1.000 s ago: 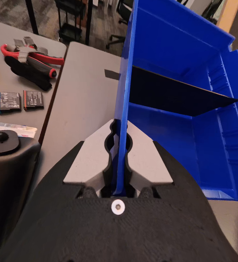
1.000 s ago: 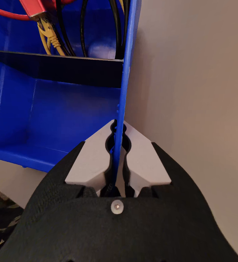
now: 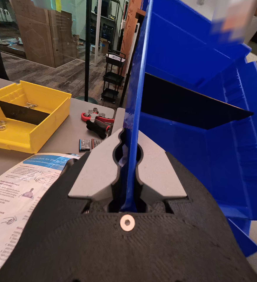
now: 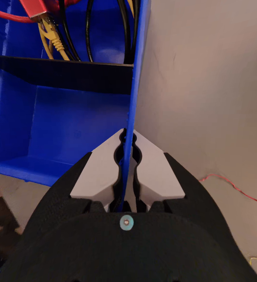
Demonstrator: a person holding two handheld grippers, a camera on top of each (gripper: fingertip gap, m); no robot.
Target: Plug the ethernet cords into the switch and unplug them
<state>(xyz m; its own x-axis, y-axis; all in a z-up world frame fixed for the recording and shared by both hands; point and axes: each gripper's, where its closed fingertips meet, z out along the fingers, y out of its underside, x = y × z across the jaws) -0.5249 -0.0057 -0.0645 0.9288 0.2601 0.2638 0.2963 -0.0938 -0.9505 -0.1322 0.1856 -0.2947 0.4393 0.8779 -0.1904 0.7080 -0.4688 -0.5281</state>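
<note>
A blue bin with a black divider fills the right of the left wrist view. My left gripper is shut on the bin's left wall. In the right wrist view, my right gripper is shut on the blue bin's right wall. Behind the divider, the far compartment holds a red switch, a yellow ethernet cord at its ports, and black cords. The near compartment holds nothing.
A yellow bin with small nuts sits at left on the grey table. Near it lie a red-handled tool, two small black packs and a printed sheet. A black cart stands beyond. Thin red wire lies at right.
The left wrist view has tipped up and back with the bin wall in its grip, so the yellow bin and the room now show. The right wrist view is almost unchanged.
</note>
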